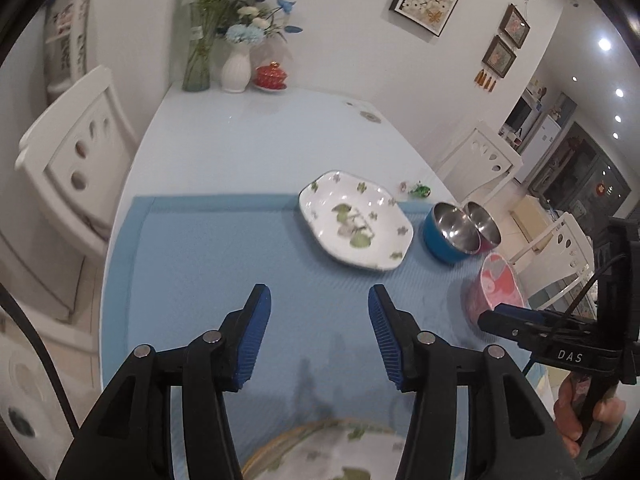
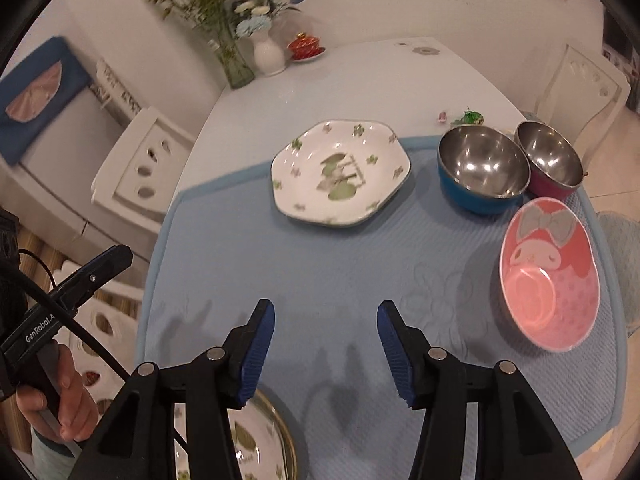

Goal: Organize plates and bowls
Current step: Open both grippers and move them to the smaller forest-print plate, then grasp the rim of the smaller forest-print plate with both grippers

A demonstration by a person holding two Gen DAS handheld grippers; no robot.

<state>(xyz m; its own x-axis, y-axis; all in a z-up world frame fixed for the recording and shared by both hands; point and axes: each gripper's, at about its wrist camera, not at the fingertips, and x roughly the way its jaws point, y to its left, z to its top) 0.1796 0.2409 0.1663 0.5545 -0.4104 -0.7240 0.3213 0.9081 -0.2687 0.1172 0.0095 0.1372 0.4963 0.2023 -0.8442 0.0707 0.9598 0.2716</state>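
Observation:
A white hexagonal plate with green leaf print lies on the blue mat. To its right stand a blue steel bowl and a magenta steel bowl, touching. A pink cartoon bowl sits nearer, at the right. A gold-rimmed round plate lies at the near edge, partly hidden by fingers. My left gripper is open and empty above the mat. My right gripper is open and empty; it also shows in the left wrist view.
The blue mat covers the near half of a pale table. Vases with flowers and a red lidded cup stand at the far edge. Small trinkets lie beyond the bowls. White chairs flank the table.

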